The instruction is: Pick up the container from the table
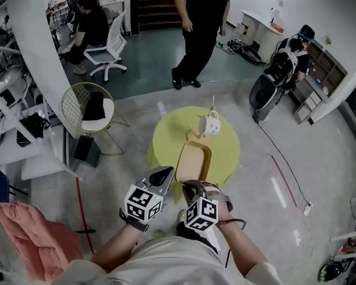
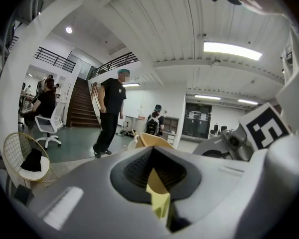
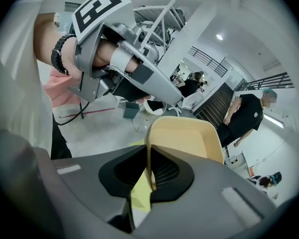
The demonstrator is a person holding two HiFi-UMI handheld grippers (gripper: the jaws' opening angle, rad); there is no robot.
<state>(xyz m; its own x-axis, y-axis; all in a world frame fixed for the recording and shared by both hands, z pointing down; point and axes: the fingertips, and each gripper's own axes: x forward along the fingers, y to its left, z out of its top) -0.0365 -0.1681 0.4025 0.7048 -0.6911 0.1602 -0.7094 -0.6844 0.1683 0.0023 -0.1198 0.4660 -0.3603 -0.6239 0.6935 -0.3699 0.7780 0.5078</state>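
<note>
No words, numbers or brand names can be read in any view. The nearest things to signs are the black-and-white square code patterns on the white marker cube (image 1: pixel 143 203) of the left gripper (image 1: pixel 164 173) and on the matching cube (image 1: pixel 202 213) of the right gripper (image 1: pixel 193 187), low in the centre of the head view — blocky shapes, not letters. A small white mark on the standing person's black shirt (image 1: pixel 202 2), at the top of that frame, is too small to read.

The round yellow-green surface (image 1: pixel 226 154) stands on a grey concrete floor (image 1: pixel 320 177), and on its far part, close to the edge, sits a white mug (image 1: pixel 209 124) with a thin stick (image 1: pixel 213 101) rising from it.
</note>
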